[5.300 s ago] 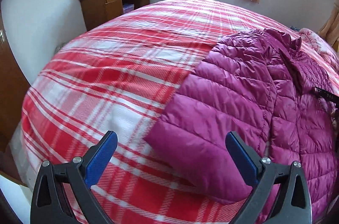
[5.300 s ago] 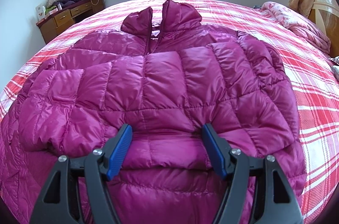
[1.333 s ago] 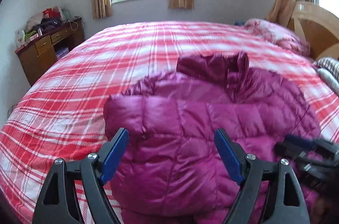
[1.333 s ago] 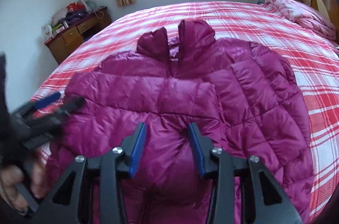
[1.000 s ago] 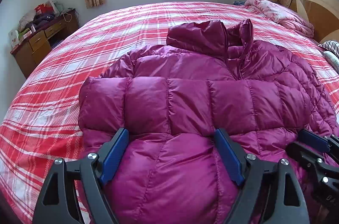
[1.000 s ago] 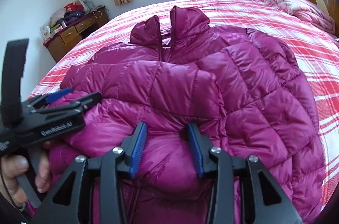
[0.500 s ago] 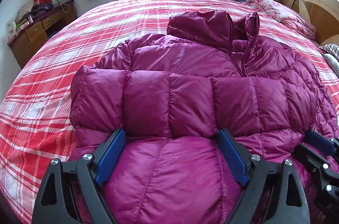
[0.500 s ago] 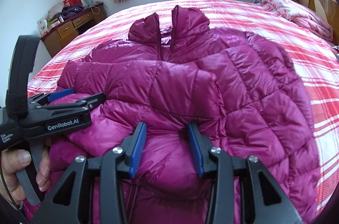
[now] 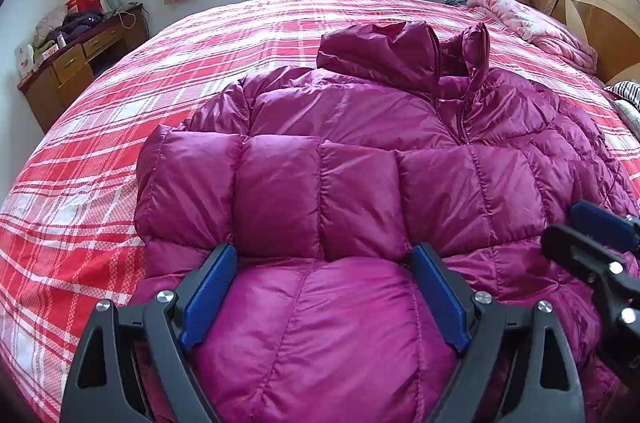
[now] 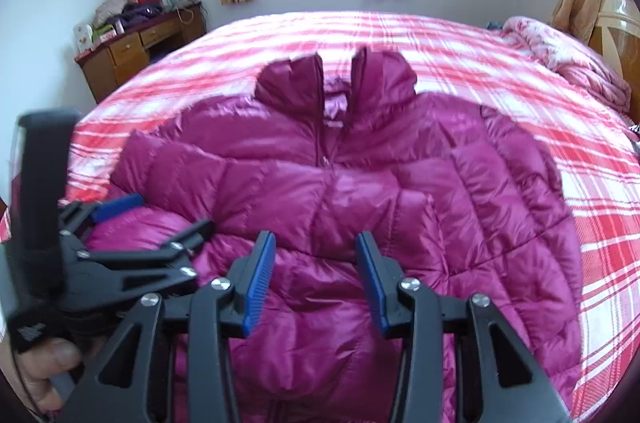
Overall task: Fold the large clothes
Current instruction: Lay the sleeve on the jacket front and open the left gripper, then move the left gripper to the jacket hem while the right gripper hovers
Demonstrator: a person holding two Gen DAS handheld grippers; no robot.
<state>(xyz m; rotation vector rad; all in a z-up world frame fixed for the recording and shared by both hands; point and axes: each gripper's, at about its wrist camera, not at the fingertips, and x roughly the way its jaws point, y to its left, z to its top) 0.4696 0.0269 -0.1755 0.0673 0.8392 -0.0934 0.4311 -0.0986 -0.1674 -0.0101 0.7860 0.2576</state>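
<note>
A magenta puffer jacket (image 9: pixel 360 119) (image 10: pixel 400 151) lies face up on the bed, collar (image 9: pixel 380 51) towards the window. One sleeve (image 9: pixel 320 195) (image 10: pixel 280 195) is folded flat across the chest. My left gripper (image 9: pixel 322 255) (image 10: pixel 160 215) sits low over the hem. Its jaws are wide open and padded fabric bulges between them, not pinched. To its right, my right gripper (image 10: pixel 315 239) (image 9: pixel 576 229) hovers at the sleeve's lower edge. It is about half open, with jacket fabric below and between the pads, not clamped.
The bed (image 9: pixel 120 111) has a red and white plaid cover. A wooden desk (image 9: pixel 76 63) with clutter stands at the far left wall. A pink quilt (image 9: pixel 532 27) and a wooden headboard (image 9: pixel 600 19) are at the far right. A person's hand (image 10: pixel 40 375) holds the left gripper.
The left gripper brought the sleeve across the jacket front and laid it flat, then spread its jaws a little. The right gripper drew back and slightly up, rolling somewhat.
</note>
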